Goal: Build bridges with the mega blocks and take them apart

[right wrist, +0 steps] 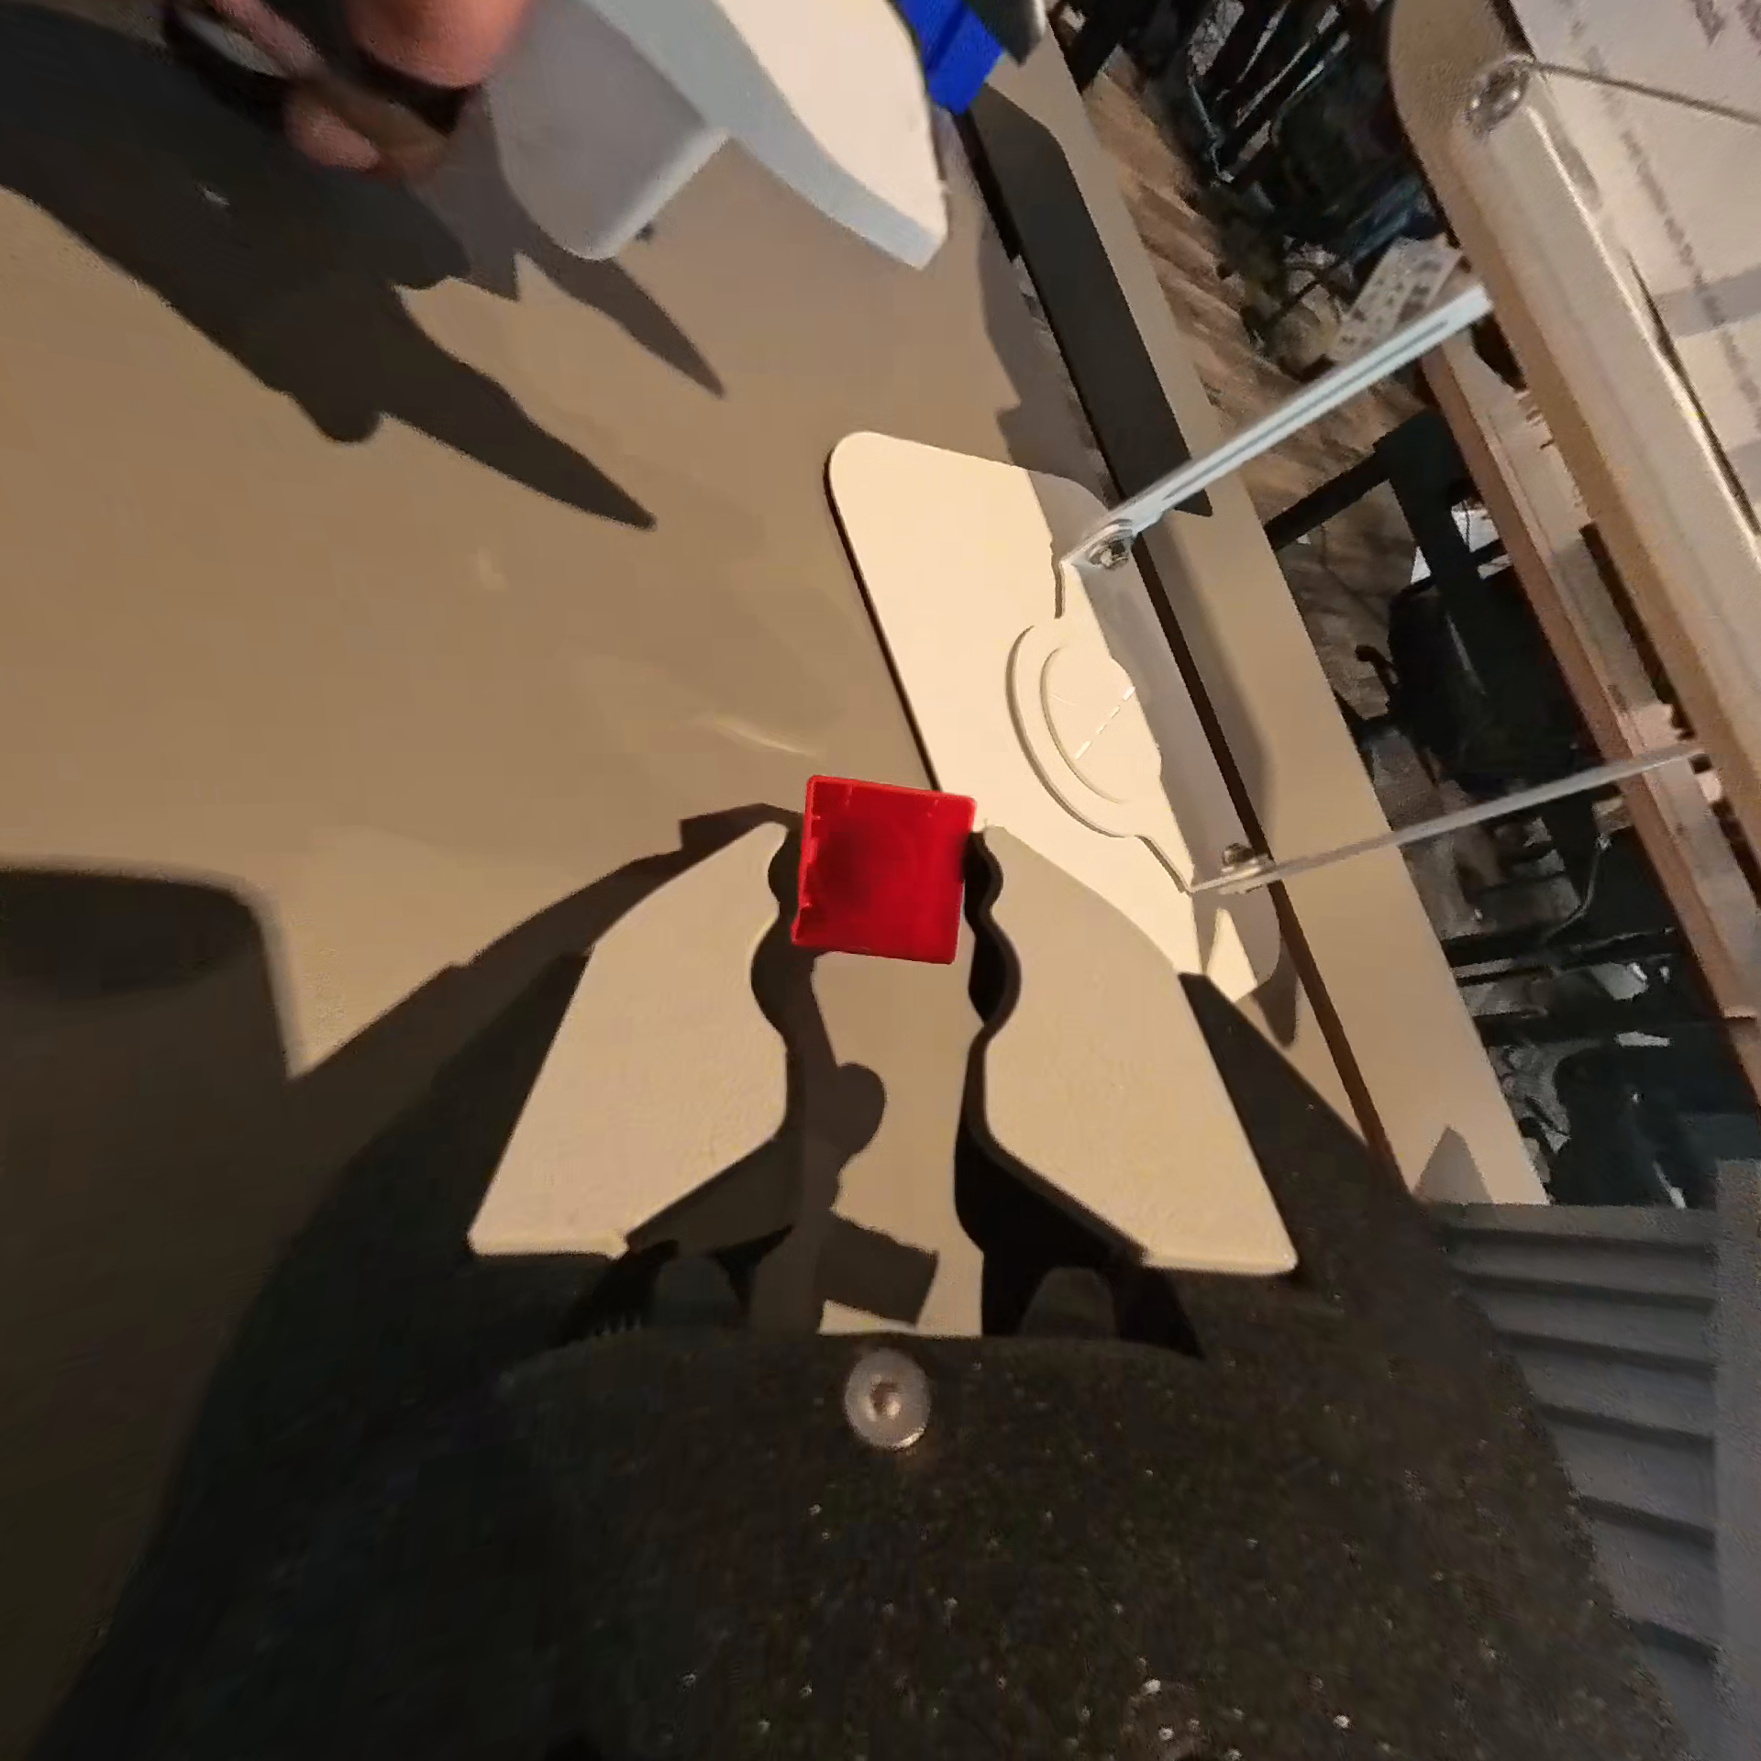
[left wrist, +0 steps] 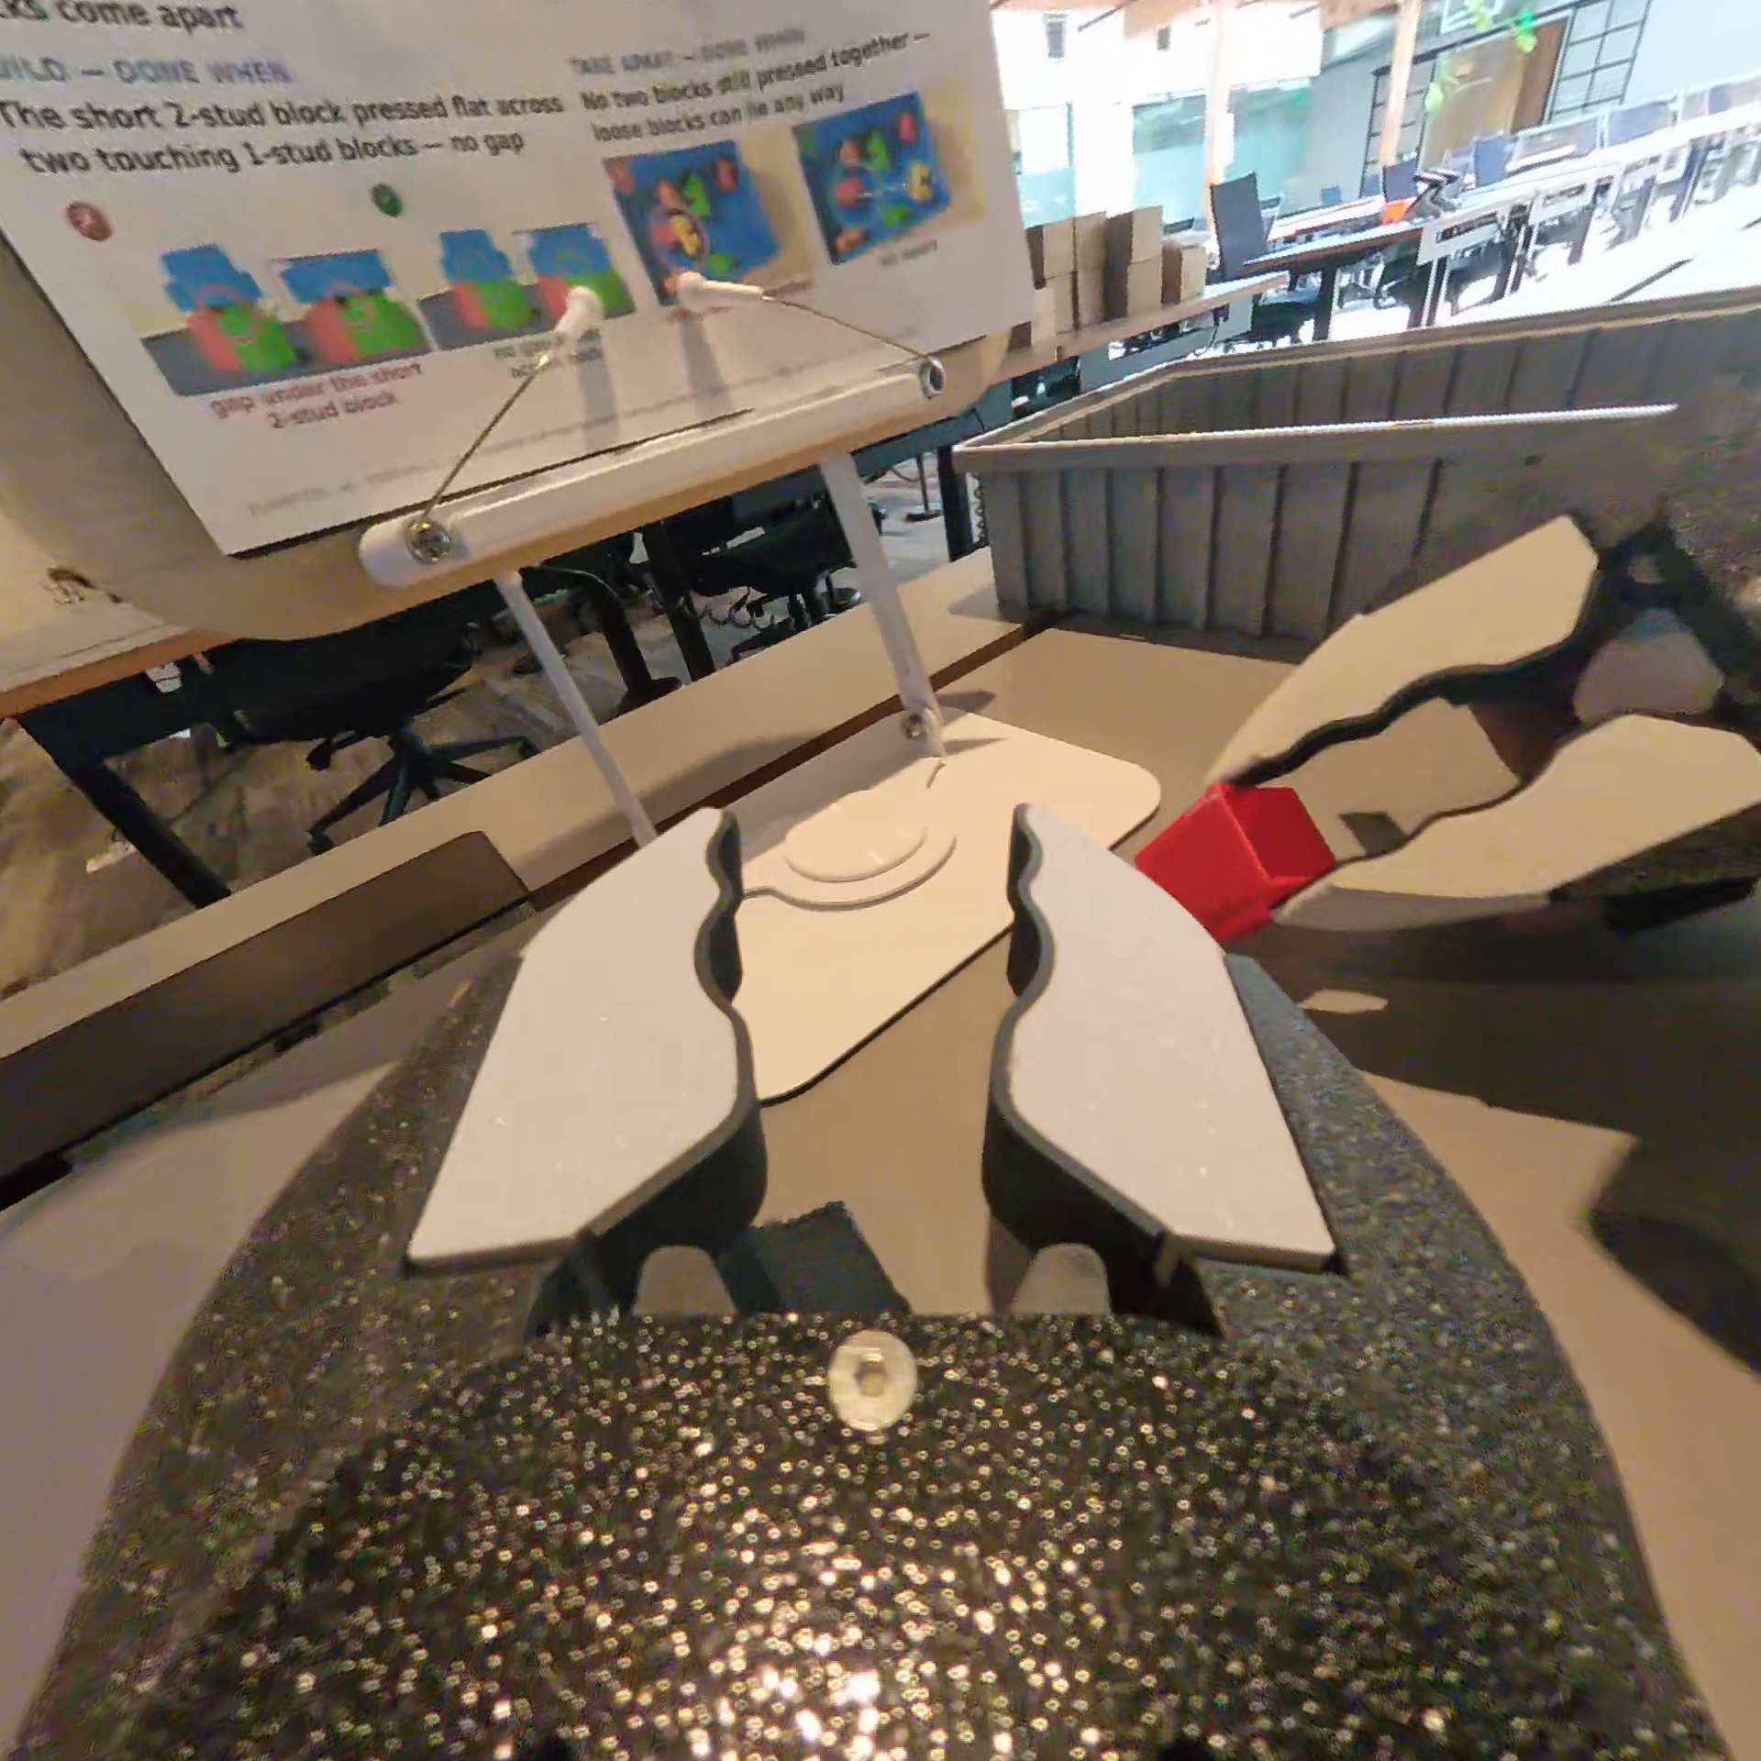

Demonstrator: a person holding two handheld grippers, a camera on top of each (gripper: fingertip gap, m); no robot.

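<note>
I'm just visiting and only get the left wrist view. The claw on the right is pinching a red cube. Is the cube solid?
Observer: No. In the right wrist view, the red block held at the tips of the right claw turns a hollow, open side toward that camera.
Operator: Are there any other blocks that I can't see?
Observer: Maybe one. Something blue peeks out beyond the left claw at the top edge of that view. It is too hidden to call it a block for sure.

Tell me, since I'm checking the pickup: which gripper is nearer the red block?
Right. The right gripper pinches the red block at its fingertips; the left gripper is open and empty beside it.
</note>
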